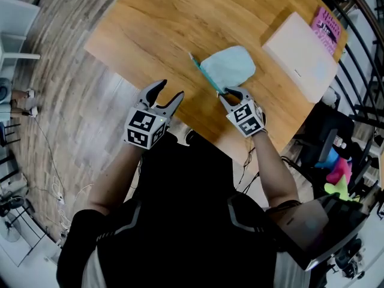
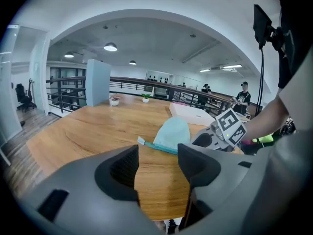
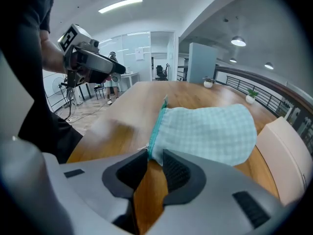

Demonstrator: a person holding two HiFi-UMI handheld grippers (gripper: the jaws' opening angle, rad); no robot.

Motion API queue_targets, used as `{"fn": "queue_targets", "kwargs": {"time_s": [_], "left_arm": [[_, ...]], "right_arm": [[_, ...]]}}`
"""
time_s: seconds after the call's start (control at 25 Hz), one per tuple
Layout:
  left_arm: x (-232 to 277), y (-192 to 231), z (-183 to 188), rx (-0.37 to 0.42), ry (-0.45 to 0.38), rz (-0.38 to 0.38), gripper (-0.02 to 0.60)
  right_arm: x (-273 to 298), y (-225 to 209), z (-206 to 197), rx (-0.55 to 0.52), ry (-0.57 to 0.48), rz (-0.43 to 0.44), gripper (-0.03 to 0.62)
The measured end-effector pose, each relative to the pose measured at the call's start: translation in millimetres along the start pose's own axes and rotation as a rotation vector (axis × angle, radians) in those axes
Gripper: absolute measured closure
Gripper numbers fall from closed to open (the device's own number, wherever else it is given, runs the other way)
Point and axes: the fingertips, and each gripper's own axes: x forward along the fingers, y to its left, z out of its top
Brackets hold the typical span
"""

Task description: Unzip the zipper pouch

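A rounded counter (image 1: 180, 17) of smooth, grained wood carries a flat white box (image 1: 297, 56), closed, with a pink book (image 1: 329, 26) behind it whose print is too small to read. The zipper pouch (image 1: 231, 68), soft pale-teal checked cloth with a darker teal zipper edge, lies mid-counter. The right tool (image 1: 233, 92) stands narrowly apart around its near corner. The left tool (image 1: 170, 90) gapes empty over the counter's edge.

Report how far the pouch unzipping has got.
Done: nothing yet; the teal zipper of the pouch looks closed along its length. In hand: the right gripper has its jaws either side of the pouch's near corner, not visibly clamped. The left gripper hangs open and empty, apart from the pouch. Left: grip the pouch, find the pull, draw it open.
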Motion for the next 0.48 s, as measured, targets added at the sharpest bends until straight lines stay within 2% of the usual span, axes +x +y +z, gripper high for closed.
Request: {"fn": "queue_targets", "kwargs": {"time_s": [0.24,0.48], "left_arm": [[-1.7,-2.1,-3.1,0.004,0.009,-0.020,0.319],[-5.0,-3.7,10.1,0.041,0.001,-0.060,0.324]], "right_arm": [[2.6,3.1,-0.9,0.019,0.001,0.003,0.525],[-0.7,3.5,10.9,0.106,-0.028,0.008,0.537]]}}
